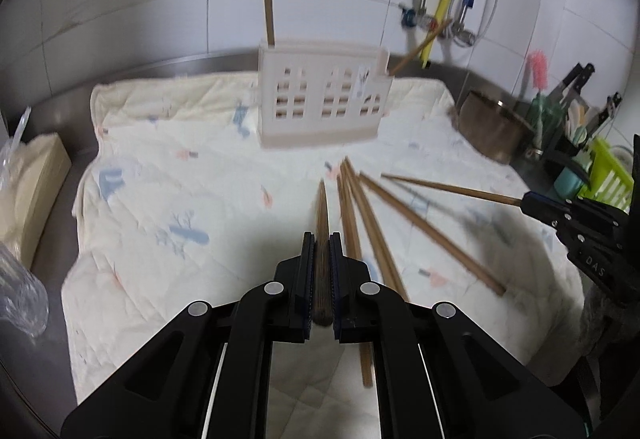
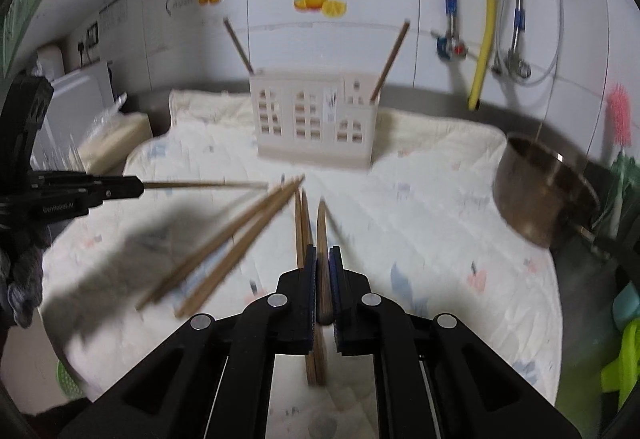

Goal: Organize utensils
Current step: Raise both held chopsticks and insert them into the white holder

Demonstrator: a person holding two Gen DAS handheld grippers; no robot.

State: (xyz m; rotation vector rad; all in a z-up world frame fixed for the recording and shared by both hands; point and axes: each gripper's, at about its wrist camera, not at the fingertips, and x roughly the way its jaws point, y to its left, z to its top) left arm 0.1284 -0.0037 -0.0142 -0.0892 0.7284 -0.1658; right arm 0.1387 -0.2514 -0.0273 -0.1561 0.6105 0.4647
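Holding 1 chopstick each, both grippers are facing the holder at the back of the desk. Left gripper point(image 1: 319, 239) is pinching a dark wooden chopstick point(image 1: 322, 215) between its jaws, w/ the stick running straight fwd along the fingers, tip pointing at the holder point(image 1: 320, 99). Right gripper point(image 2: 322, 251) is doing the same: jaws are pressed onto a second chopstick point(image 2: 321, 227), long axis also pointing fwd toward the holder.

Holder is a cream plastic caddy w/ window-shaped cutouts, standing upright on a quilted cloth point(image 1: 160, 179) that is covering the desk. It is sitting ahead of both jaws and well apart from them. 2 chopsticks are already standing in it: 1 at the left end point(image 1: 268, 5), 1 leaning out of the small right compartment point(image 1: 420, 47).

About 4 loose chopsticks point(image 1: 368, 223) are lying flat on the cloth between the grippers, fanned out w/ tips converging toward the holder.

Judging from the views, neither gripper is clearly nearer. Each held stick is lying roughly level, so it is likely needing to be tipped upright, tip down, above an open compartment before release.

Frames are motion-blurred, so fine detail is unclear. A metal pot point(image 2: 540, 187) is sitting off the cloth on the right.
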